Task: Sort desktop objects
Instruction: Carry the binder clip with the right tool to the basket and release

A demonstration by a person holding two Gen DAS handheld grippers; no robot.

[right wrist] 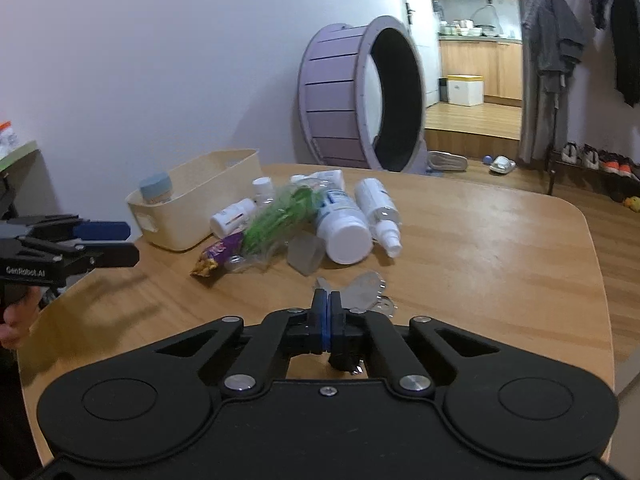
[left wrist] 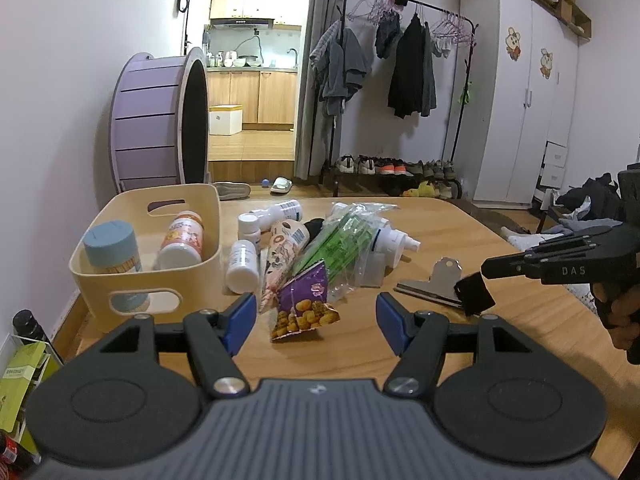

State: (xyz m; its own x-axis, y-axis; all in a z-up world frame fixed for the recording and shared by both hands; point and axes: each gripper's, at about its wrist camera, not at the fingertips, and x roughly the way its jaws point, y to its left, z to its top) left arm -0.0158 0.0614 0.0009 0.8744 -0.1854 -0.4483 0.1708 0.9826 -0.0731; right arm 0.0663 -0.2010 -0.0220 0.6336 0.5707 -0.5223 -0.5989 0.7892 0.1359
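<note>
My left gripper (left wrist: 316,320) is open just above the wooden table (left wrist: 460,240), and a purple snack packet (left wrist: 306,308) lies between its blue pads (left wrist: 240,320) without touching them. To its left a cream basket (left wrist: 92,276) holds a blue-lidded jar (left wrist: 110,246) and an orange-labelled bottle (left wrist: 182,242). Beside the basket lies a pile of white bottles (left wrist: 242,266), a cone packet (left wrist: 280,256) and a green bag (left wrist: 340,244). My right gripper (right wrist: 327,304) is shut on a metal bulldog clip (right wrist: 364,290), with metal showing just past its pads. The left wrist view shows that gripper (left wrist: 474,296) at the right end of the clip (left wrist: 432,286).
A large purple wheel (left wrist: 152,120) stands on the floor behind the table. A spray bottle (right wrist: 380,212) and a big white bottle (right wrist: 344,228) lie near the clip. A shelf with green boxes (left wrist: 24,368) is low on the left. A hand (left wrist: 620,312) holds the right gripper.
</note>
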